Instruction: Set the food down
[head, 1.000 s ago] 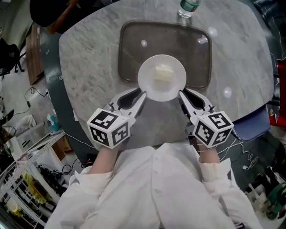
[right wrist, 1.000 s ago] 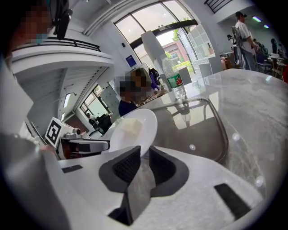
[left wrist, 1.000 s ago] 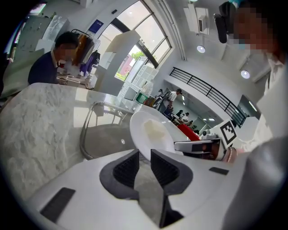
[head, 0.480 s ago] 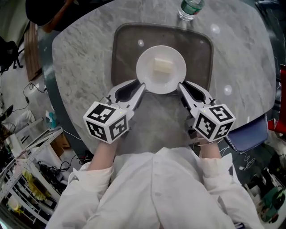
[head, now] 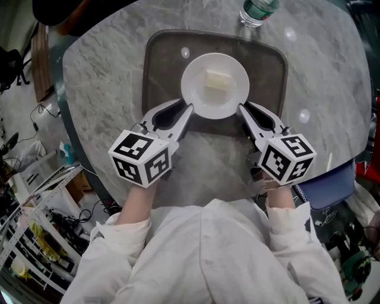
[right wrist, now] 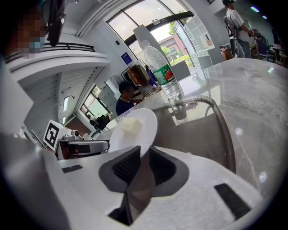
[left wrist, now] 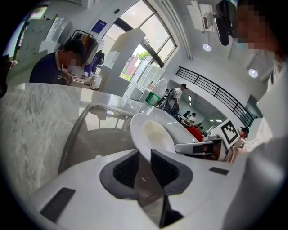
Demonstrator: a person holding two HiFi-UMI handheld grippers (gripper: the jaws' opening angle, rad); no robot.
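Note:
A round white plate (head: 205,98) carries a pale block of food (head: 217,79) and hangs over the middle of a dark tray (head: 160,65) on the marble table (head: 101,71). My left gripper (head: 189,110) is shut on the plate's near-left rim, and my right gripper (head: 240,110) is shut on its near-right rim. In the left gripper view the rim of the plate (left wrist: 153,132) runs between the dark pads (left wrist: 127,167). The right gripper view shows the plate (right wrist: 144,119) and the food (right wrist: 129,125) just past the jaws. Whether the plate touches the tray I cannot tell.
A water bottle (head: 256,12) with a green label stands just beyond the tray's far edge. A blue seat (head: 332,175) sits off the table's right edge. Wire racks and cables (head: 35,237) crowd the floor at the left. A person (left wrist: 58,63) sits beyond the table.
Both grippers have carried the plate away from me, from over the tray's near edge to over its middle, and slightly lower. The grip on the rim is unchanged.

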